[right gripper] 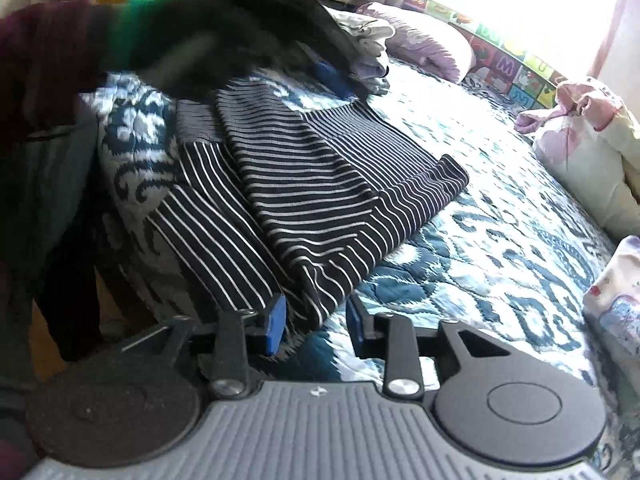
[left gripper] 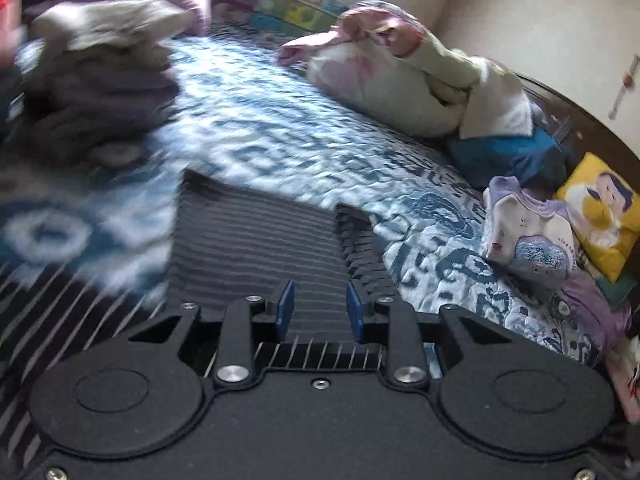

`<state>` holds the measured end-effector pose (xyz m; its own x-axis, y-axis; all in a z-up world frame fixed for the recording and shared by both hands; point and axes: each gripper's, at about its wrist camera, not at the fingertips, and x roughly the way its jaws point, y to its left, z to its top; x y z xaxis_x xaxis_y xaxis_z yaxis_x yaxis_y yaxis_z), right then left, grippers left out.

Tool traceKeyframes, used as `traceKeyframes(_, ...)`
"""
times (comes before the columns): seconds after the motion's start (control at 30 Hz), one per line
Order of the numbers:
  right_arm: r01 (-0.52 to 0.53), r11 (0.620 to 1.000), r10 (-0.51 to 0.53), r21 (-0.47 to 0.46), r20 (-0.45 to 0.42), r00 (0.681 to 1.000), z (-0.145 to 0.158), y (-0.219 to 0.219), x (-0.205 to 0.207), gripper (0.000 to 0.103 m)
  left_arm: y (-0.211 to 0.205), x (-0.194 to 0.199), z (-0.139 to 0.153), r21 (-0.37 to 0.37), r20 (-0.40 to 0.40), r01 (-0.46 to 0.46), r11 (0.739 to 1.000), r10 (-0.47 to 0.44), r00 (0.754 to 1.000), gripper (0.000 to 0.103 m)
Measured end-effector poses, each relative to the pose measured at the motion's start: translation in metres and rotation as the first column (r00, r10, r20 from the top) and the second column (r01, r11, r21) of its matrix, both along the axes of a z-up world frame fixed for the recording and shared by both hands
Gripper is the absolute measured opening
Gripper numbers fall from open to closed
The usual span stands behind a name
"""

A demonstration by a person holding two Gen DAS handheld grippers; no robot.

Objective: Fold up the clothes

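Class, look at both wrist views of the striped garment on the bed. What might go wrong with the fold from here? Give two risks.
1. The striped garment lies near the bed's edge; part may slide off the quilt and undo the fold.
2. The right hand-held gripper stands open over the garment's corner, so lifting away might catch the cloth and drag a layer out of line.

Striped garment (right gripper: 320,184) spread flat on the quilt (right gripper: 500,216), stack of folded clothes (right gripper: 368,52) behind it, pillow (right gripper: 424,40) further back, bundled bedding (right gripper: 584,152) well off to the right, printed shirt (left gripper: 532,236) near the right edge.
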<state>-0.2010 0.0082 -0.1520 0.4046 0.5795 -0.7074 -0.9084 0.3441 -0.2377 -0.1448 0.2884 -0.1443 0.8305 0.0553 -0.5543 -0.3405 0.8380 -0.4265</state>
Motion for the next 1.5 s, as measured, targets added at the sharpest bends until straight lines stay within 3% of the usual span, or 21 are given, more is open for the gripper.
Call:
traceKeyframes(0.17,-0.043,0.999,0.043,-0.012,0.058,0.997,-0.006,0.024,-0.007,0.032,0.007,-0.038,-0.024,-0.062,-0.073,-0.109,0.992,0.105,0.992,0.026)
traceKeyframes(0.27,-0.048,0.996,0.048,-0.077,-0.003,0.999,-0.031,0.048,0.000,0.032,0.020,-0.058,-0.023,-0.063,-0.071,-0.185,0.981,0.180,0.981,0.026)
traceKeyframes(0.33,-0.056,0.992,0.055,-0.115,-0.014,0.998,-0.047,0.055,0.001,0.038,0.029,-0.069,-0.018,-0.053,-0.058,-0.225,0.973,0.222,0.973,0.026)
traceKeyframes(0.37,-0.063,0.992,0.064,-0.114,0.006,0.998,-0.047,0.055,-0.003,0.038,0.035,-0.074,-0.015,-0.048,-0.051,-0.250,0.967,0.248,0.968,0.026)
traceKeyframes(0.53,-0.009,1.000,0.008,-0.015,-0.069,0.998,-0.024,0.043,0.003,0.037,0.051,-0.092,-0.013,-0.003,-0.066,-0.284,0.959,0.283,0.957,0.026)
traceKeyframes(0.7,0.078,0.993,-0.069,0.085,-0.107,0.992,-0.013,0.033,0.021,0.037,0.071,-0.106,-0.024,-0.003,-0.102,-0.460,0.888,0.457,0.883,0.026)
traceKeyframes(0.83,0.082,0.993,-0.073,0.082,-0.099,0.992,-0.018,0.035,0.026,0.037,0.088,-0.111,-0.040,-0.047,-0.131,-0.523,0.851,0.514,0.848,0.026)
traceKeyframes(1.1,-0.003,1.000,0.004,0.025,-0.043,0.999,-0.034,0.053,0.005,0.039,0.101,-0.098,-0.051,-0.133,-0.120,-0.518,0.845,0.505,0.855,0.026)
traceKeyframes(1.43,0.029,0.998,-0.024,0.054,-0.086,0.996,-0.040,0.051,0.014,0.049,0.105,-0.108,-0.054,-0.295,-0.107,-0.528,0.796,0.522,0.846,0.027)
traceKeyframes(1.5,0.046,0.997,-0.041,0.060,-0.088,0.995,-0.040,0.050,0.017,0.051,0.106,-0.106,-0.055,-0.283,-0.122,-0.534,0.796,0.523,0.844,0.026)
